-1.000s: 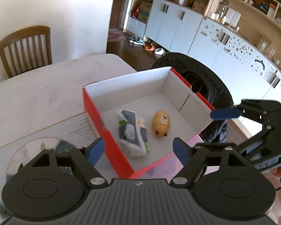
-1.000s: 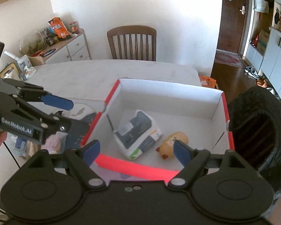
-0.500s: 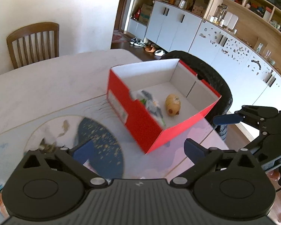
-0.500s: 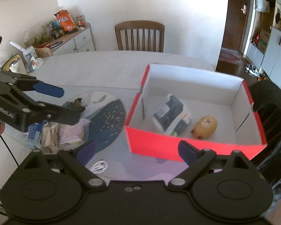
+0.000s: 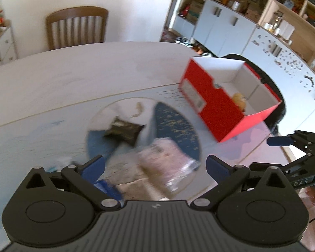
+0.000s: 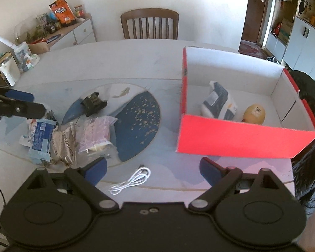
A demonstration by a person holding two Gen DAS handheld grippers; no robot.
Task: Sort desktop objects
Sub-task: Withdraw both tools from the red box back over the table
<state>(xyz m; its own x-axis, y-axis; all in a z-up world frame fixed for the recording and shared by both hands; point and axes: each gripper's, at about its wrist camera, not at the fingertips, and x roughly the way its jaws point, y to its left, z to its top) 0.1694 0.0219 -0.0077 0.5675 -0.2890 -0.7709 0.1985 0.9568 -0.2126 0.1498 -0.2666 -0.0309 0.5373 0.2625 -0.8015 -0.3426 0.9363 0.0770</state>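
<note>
both tools stand wide and empty: the left tool (image 5: 154,164) has just been opening, nothing between its jaws, and the right tool (image 6: 152,167) likewise. the red cardboard box with white inside (image 6: 239,138) sits at the counter's (image 6: 107,63) right end, already holding a blue-white pouch (image 6: 219,100) and a yellow toy (image 6: 254,113). loose packets wait left of it. i'd take the pink translucent packet (image 5: 168,159) next: come down square over it and close across its narrow width.
</note>
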